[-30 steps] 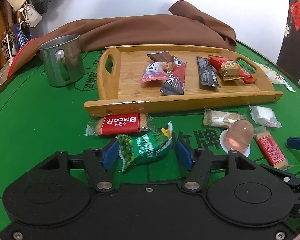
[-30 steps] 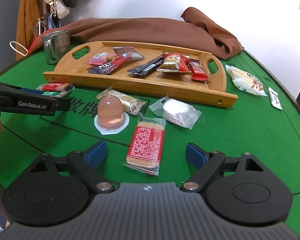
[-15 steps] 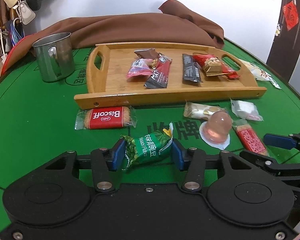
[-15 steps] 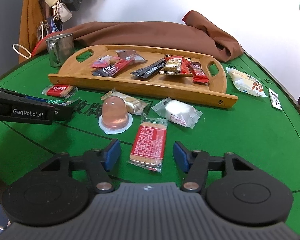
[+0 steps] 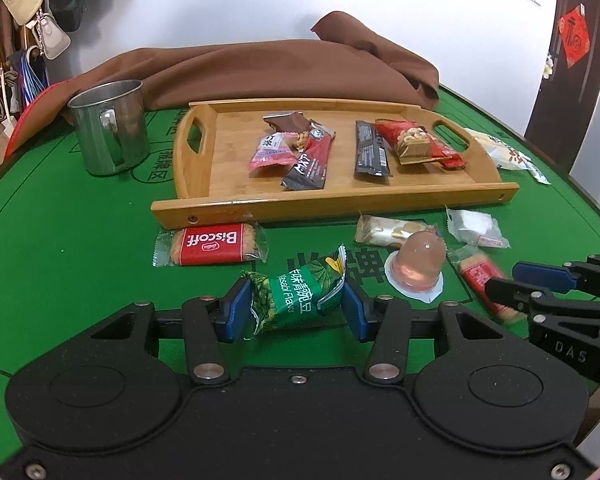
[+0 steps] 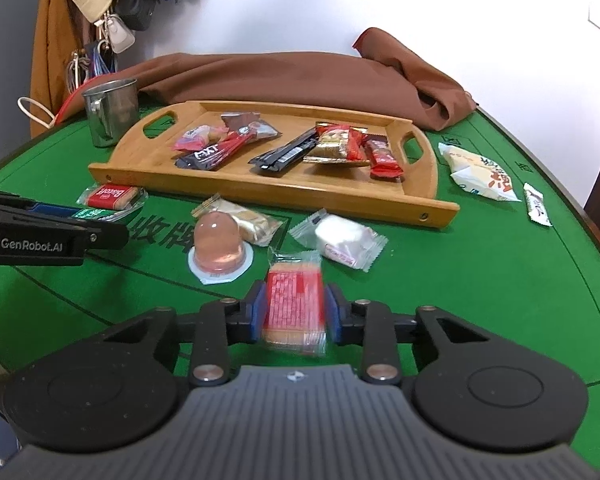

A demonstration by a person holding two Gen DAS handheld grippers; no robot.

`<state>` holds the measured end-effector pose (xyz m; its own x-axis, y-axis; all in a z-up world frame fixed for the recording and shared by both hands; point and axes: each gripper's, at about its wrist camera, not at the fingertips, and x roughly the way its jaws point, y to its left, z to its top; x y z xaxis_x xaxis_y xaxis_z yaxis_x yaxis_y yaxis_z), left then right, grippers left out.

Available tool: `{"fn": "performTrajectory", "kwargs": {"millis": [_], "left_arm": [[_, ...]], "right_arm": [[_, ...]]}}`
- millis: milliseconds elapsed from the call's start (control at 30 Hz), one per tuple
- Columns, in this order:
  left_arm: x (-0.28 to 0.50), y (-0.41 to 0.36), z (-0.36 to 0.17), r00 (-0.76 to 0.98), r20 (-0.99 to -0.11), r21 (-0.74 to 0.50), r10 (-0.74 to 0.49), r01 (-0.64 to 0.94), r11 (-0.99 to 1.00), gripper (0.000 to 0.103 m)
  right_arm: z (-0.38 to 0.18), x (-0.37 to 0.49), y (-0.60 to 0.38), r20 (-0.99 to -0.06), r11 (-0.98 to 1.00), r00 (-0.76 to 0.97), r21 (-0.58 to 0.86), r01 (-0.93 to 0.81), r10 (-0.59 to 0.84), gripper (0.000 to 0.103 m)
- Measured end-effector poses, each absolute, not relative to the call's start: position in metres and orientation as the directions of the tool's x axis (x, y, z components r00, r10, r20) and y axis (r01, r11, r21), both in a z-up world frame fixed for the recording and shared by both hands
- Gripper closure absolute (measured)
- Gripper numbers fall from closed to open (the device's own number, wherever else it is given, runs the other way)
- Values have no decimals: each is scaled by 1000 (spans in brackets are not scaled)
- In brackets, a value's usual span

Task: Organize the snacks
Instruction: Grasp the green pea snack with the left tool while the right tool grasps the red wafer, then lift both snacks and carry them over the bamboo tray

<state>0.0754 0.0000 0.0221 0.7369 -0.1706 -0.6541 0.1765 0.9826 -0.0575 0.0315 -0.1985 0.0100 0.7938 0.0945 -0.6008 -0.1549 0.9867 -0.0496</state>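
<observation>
Green pack: pinched in left hand-held gripper, lower centre.
Red pack: right hand-held gripper just closed onto it, lower centre.

Both your wrist cameras are looking down low toward twelve o'clock, sharing the rectangular bamboo tray and pink domed jelly cup nearby.

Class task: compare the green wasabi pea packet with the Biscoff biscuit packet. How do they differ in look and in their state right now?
The green wasabi pea packet is crumpled and puffy; the Biscoff biscuit packet is flat, clear-wrapped with a red label. The pea packet is pinched in the left claw; the Biscoff packet lies untouched on the green table beside the wooden tray. Both are small sealed snacks still outside the tray.
</observation>
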Motion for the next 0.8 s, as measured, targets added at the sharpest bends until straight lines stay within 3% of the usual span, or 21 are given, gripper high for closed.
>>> {"fn": "performTrajectory", "kwargs": {"millis": [67,167,300,433,467,800], "left_arm": [[75,1,22,737,-654,-59,-171,176,983,57],[75,0,22,735,-655,-60,-172,176,983,57],[75,0,21,734,-657,-61,-173,177,982,57],[76,0,22,738,-653,-58,-170,176,983,57],[76,0,23,738,-652,-58,-171,176,983,57],[79,0,33,756,-631,-55,-176,182,982,57]], "right_arm": [[10,33,-199,-601,987,795,-55,-149,87,66],[8,39,-198,-606,987,791,-67,-148,78,50],[5,48,-194,-625,983,775,-63,-170,94,48],[1,59,-193,-637,985,766,-61,-164,88,51],[2,59,-193,-641,984,762,-55,-168,94,64],[23,57,-200,-629,979,759,26,-200,172,64]]}}
